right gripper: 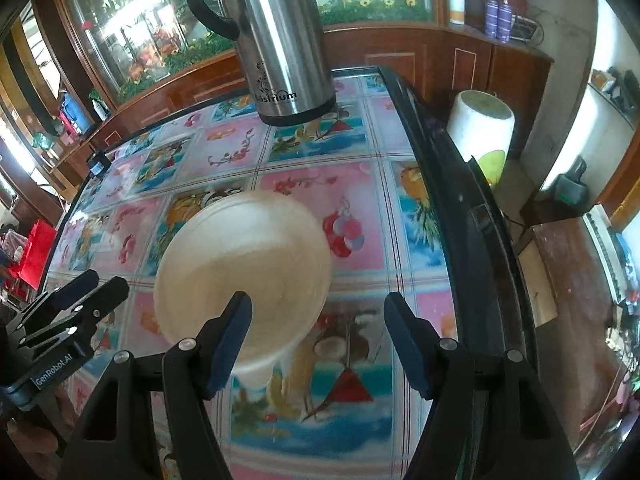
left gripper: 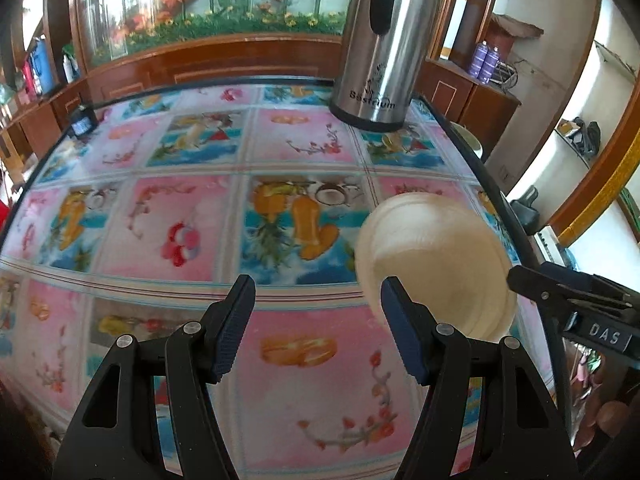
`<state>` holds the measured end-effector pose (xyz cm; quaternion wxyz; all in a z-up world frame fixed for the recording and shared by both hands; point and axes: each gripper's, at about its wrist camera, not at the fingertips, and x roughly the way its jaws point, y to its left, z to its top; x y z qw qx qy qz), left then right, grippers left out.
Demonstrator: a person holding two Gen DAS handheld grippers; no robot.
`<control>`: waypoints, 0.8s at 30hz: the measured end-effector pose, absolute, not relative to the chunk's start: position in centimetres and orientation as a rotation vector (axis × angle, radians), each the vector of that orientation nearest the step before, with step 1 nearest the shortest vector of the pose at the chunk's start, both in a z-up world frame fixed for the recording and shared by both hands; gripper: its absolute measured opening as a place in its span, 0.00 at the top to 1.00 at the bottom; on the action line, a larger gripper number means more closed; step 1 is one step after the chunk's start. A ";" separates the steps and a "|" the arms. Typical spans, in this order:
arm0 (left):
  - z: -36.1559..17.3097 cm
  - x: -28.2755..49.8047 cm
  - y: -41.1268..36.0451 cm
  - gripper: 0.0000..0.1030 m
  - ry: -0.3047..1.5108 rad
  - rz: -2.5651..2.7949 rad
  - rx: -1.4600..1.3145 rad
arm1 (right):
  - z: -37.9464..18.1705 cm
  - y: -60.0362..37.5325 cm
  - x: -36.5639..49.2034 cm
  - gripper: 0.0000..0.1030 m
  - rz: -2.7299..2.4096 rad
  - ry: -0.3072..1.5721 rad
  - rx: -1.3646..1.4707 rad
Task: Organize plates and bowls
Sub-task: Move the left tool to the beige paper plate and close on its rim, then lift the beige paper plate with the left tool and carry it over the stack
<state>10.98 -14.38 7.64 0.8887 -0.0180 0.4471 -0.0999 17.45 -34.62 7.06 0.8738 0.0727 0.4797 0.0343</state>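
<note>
Cream plate (right gripper: 244, 264) on table (right gripper: 440, 184), steel kettle (right gripper: 280, 40) behind

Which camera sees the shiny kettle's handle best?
The right wrist view. There the kettle stands at the far end of the table with its black handle curving out in full on the left side. In the left wrist view the kettle shows too, but only a dark strip of handle down its front.
</note>
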 end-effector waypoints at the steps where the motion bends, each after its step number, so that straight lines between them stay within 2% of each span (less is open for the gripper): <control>1: 7.4 11.2 -14.7 0.36 0.939 -0.213 -0.041 | 6.9 -34.7 17.7 0.33 0.073 1.005 0.149; 3: 7.0 11.5 -15.5 0.36 0.950 -0.220 -0.039 | 6.5 -34.9 18.3 0.34 0.080 1.015 0.146; 6: 6.3 11.9 -16.4 0.36 0.964 -0.218 -0.026 | 5.9 -34.9 18.8 0.44 0.101 1.029 0.142; 8: 5.8 12.2 -16.8 0.36 0.977 -0.214 -0.021 | 5.5 -35.0 19.1 0.57 0.116 1.041 0.145; 12: 4.8 12.6 -17.1 0.38 1.004 -0.226 -0.023 | 5.0 -35.4 19.1 0.71 0.139 1.047 0.158; 13: 4.7 12.6 -17.1 0.43 1.012 -0.222 -0.027 | 4.9 -35.4 18.9 0.74 0.142 1.048 0.158; 14: 4.5 12.7 -17.1 0.60 1.024 -0.227 -0.027 | 4.9 -35.4 18.8 0.76 0.147 1.048 0.162; 18: 4.8 11.9 -17.4 0.82 1.036 -0.253 -0.007 | 5.2 -34.9 18.4 0.78 0.171 1.047 0.172; 24: 5.4 10.5 -16.2 0.82 1.028 -0.248 -0.006 | 5.8 -33.2 17.3 0.78 0.192 1.043 0.152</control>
